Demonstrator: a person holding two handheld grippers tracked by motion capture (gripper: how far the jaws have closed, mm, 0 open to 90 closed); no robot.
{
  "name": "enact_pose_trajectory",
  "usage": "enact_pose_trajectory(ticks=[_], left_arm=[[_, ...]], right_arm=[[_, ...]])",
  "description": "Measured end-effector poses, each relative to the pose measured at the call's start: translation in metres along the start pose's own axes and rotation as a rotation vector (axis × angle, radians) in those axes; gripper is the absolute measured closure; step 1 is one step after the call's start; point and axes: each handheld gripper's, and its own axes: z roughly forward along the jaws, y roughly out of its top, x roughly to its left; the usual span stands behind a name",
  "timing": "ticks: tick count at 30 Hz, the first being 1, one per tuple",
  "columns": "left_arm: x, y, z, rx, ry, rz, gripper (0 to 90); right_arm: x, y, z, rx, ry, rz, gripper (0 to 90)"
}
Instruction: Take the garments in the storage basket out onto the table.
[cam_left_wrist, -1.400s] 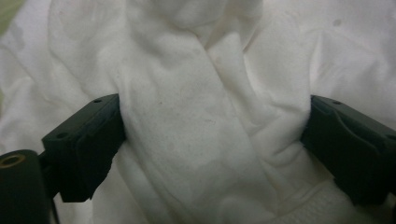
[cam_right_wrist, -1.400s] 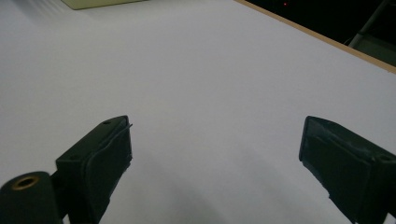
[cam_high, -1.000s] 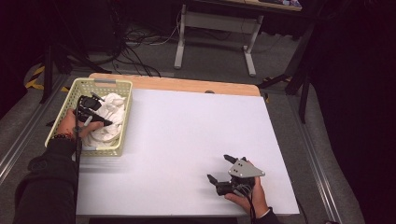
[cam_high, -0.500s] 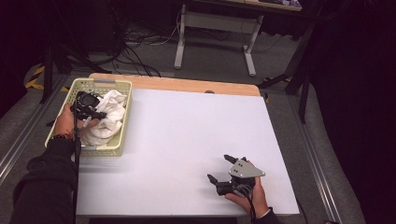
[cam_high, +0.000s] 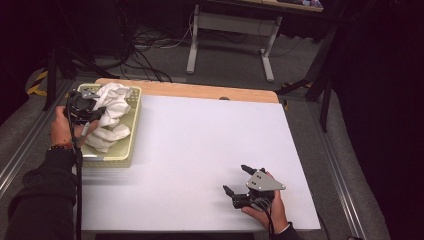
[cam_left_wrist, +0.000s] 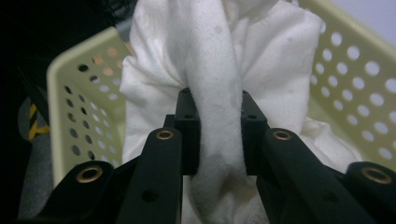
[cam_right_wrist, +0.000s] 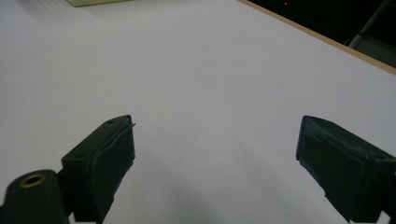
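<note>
Your left gripper (cam_high: 92, 111) has just closed its jaws on the white cloth (cam_left_wrist: 219, 84), lifting it above the yellow basket (cam_high: 131, 131); laying it out remains, your right gripper (cam_high: 239, 186) waiting wide open, well apart from the basket.

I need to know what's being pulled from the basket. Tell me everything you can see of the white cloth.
The white cloth looks soft, fuzzy and crumpled, with faint grey specks. A bunched fold is pinched between the left claw pads, its jaws having just closed. The rest hangs and piles inside the pale yellow perforated basket at the table's far left.
</note>
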Motion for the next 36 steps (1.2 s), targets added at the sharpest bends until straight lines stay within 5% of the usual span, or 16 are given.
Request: enact_pose_trajectory(ticks=[19, 28, 36], left_arm=[[-0.01, 0.012, -0.051, -0.335, -0.013, -0.058, 77.0], [-0.028, 0.036, -0.063, -0.387, -0.053, 0.015, 77.2], [-0.064, 0.059, -0.067, -0.464, -0.139, 0.099, 77.4]], right_arm=[[-0.004, 0.0, -0.004, -0.035, -0.048, -0.004, 12.8], [-0.008, 0.001, -0.01, -0.051, -0.084, 0.006, 12.9], [-0.017, 0.012, -0.018, -0.087, -0.13, 0.015, 13.6]])
